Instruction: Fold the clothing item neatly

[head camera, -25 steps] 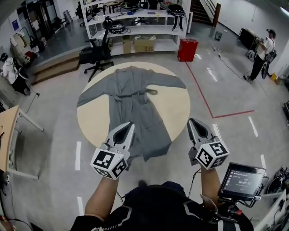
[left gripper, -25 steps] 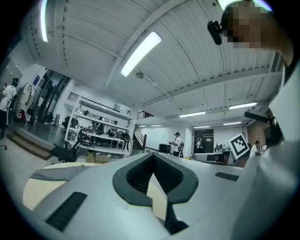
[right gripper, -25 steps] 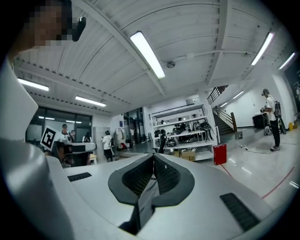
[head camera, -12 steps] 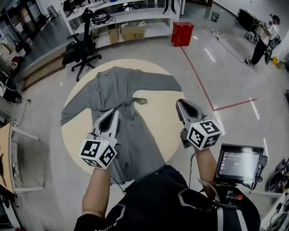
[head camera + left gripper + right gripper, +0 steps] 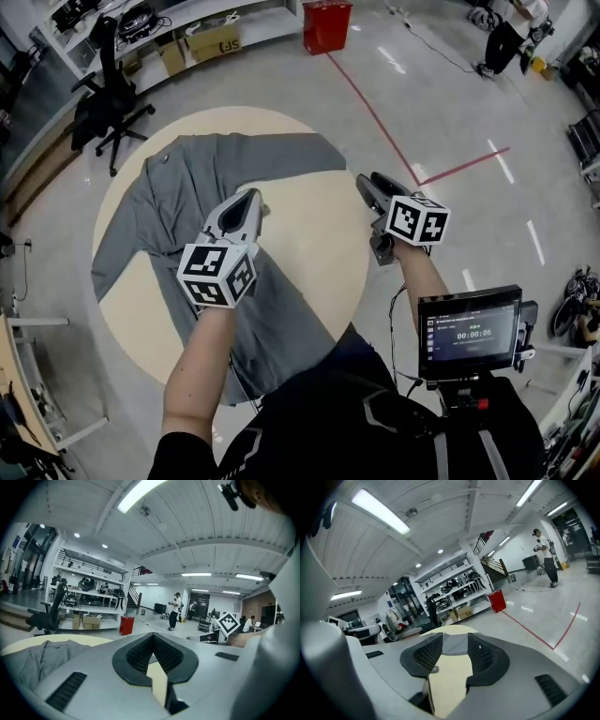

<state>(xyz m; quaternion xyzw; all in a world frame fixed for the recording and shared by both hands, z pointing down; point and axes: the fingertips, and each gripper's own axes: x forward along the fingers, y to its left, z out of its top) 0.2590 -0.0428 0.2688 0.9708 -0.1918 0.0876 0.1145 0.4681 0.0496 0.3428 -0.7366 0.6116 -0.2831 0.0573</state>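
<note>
A grey robe [image 5: 202, 202] lies spread flat on a round beige table [image 5: 328, 244], sleeves out to both sides. My left gripper [image 5: 249, 197] hovers over the robe's middle, jaws shut and empty. In the left gripper view [image 5: 153, 637] the robe [image 5: 40, 660] shows at the lower left. My right gripper [image 5: 367, 182] hangs over the table's right edge, just below the right sleeve [image 5: 300, 150]. Its jaws have just been opening and stand apart with nothing between them. In the right gripper view [image 5: 454, 644] the sleeve [image 5: 454, 643] and the bare tabletop [image 5: 447, 677] lie ahead.
A black office chair [image 5: 108, 89] stands beyond the table at the left. Shelves with cardboard boxes [image 5: 211, 39] and a red bin [image 5: 326, 23] line the far side. A red tape line [image 5: 394, 131] crosses the floor. A screen [image 5: 469, 333] sits at my right.
Both grippers have moved forward over the table, the left one onto the robe's middle. The right gripper's jaws have parted. The table now lies closer below me.
</note>
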